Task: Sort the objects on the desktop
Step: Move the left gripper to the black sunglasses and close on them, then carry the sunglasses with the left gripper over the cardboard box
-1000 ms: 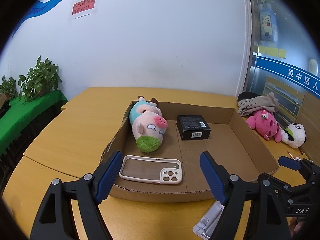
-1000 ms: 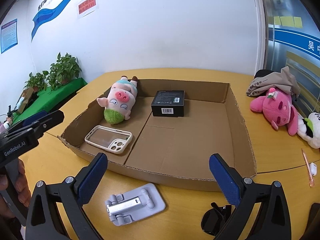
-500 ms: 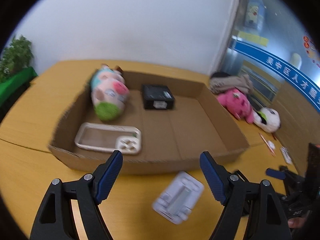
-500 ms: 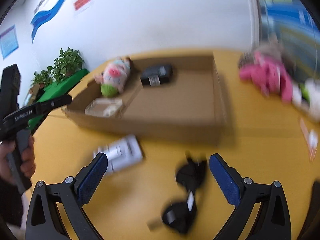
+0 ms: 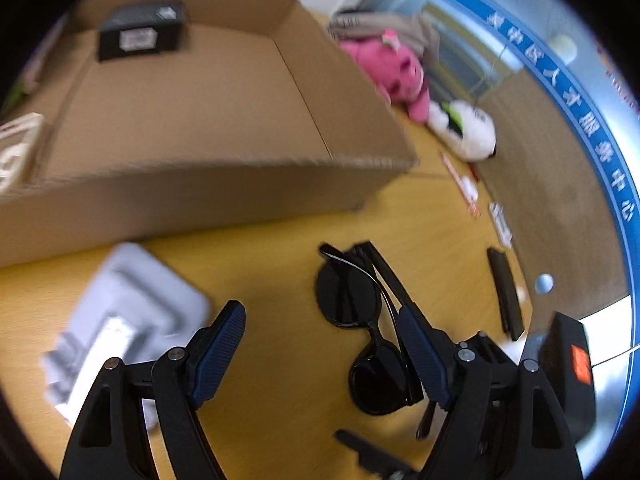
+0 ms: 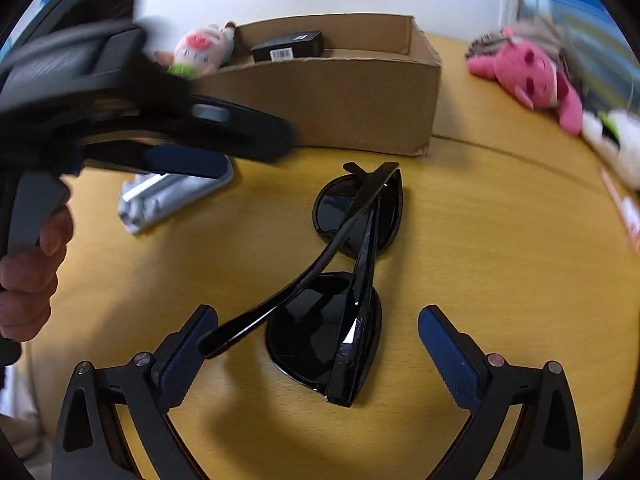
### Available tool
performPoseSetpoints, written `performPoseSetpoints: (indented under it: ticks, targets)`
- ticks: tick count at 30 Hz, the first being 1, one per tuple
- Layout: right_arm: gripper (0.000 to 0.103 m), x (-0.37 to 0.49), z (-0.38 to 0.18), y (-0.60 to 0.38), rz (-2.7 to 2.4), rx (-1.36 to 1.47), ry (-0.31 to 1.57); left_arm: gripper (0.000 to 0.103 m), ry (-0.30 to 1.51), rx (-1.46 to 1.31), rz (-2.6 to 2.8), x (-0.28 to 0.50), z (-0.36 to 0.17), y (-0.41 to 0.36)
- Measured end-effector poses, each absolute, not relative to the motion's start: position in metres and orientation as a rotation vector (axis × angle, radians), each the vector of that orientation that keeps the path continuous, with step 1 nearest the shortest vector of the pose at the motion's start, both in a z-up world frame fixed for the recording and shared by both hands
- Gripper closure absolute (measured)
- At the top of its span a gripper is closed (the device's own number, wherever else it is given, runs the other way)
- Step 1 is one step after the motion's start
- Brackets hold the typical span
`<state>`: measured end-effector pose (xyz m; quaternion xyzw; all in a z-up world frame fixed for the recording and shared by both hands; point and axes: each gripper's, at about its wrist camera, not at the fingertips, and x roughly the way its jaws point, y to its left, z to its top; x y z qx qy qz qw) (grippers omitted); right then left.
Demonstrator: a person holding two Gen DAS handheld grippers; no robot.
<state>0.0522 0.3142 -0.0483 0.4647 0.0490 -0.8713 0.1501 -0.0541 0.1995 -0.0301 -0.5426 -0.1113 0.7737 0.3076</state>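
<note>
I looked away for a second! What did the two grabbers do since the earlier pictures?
Both dipped toward the table. The right gripper now straddles the sunglasses, jaws open; the left gripper swung over beside them, nothing gripped. The cardboard box and phone stand stayed put.

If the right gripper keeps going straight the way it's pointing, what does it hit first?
Most likely the black sunglasses lying folded on the table. They sit right between the right gripper's open fingers, and one temple arm already looks close to the left one, though depth is unclear.
</note>
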Motion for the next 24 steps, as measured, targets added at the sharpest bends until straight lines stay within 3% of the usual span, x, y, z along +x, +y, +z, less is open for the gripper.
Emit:
performPoseSetpoints:
  ticks: [4,8,9,11,13,24]
  targets:
    - [0.01,0.061,-0.05,0.309,-2.52,1.317,0.216,0.025,-0.286,-1.438,1.989,-0.053,-0.039,0.22]
    - [0.044,0.07,-0.044,0.315,-2.532,1.291,0.194,0.027,-0.292,-1.412,2.002,-0.051,-0.037,0.225]
    - [0.044,0.07,-0.044,0.315,-2.525,1.29,0.174,0.031,-0.297,-1.412,2.002,-0.051,-0.037,0.226]
    - [0.045,0.069,-0.045,0.314,-2.521,1.279,0.148,0.067,-0.299,-1.428,1.984,-0.051,-0.04,0.227]
    - [0.045,0.069,-0.046,0.314,-2.519,1.263,0.122,0.084,-0.314,-1.458,1.934,-0.05,-0.045,0.226]
    - [0.047,0.074,-0.029,0.302,-2.513,1.171,0.117,0.089,-0.417,-1.378,1.919,-0.044,-0.029,0.21]
